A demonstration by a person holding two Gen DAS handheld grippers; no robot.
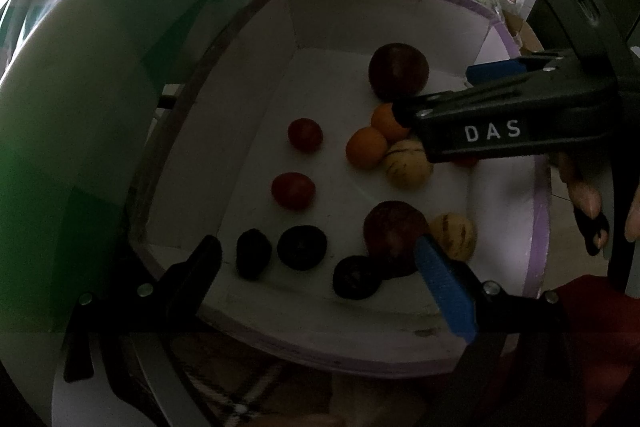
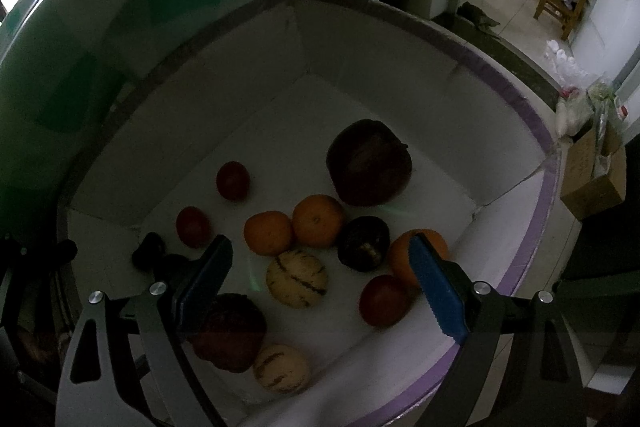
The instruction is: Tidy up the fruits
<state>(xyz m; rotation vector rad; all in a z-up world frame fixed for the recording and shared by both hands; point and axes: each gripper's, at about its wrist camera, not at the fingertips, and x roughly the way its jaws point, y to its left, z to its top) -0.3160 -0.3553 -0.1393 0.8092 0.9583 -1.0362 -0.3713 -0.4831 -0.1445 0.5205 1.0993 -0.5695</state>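
both spread wide and empty: left gripper (image 1: 320, 263), right gripper (image 2: 320, 283), over the white purple-rimmed foam box (image 2: 532, 115). at six o'clock of two round orange tangerines (image 2: 294, 227), a pale striped pepino melon (image 2: 297, 278): probably light, smooth, bruisable, best pinched gently across the middle.

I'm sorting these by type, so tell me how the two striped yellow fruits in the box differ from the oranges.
The striped yellow fruits are pale cream with dark purple streaks; the oranges are plain, even orange. There are two striped fruits, the other lying apart near the box front, while three oranges show, two touching each other and the third off to the right. Both kinds are roundish, similar in size, and loose on the box floor.
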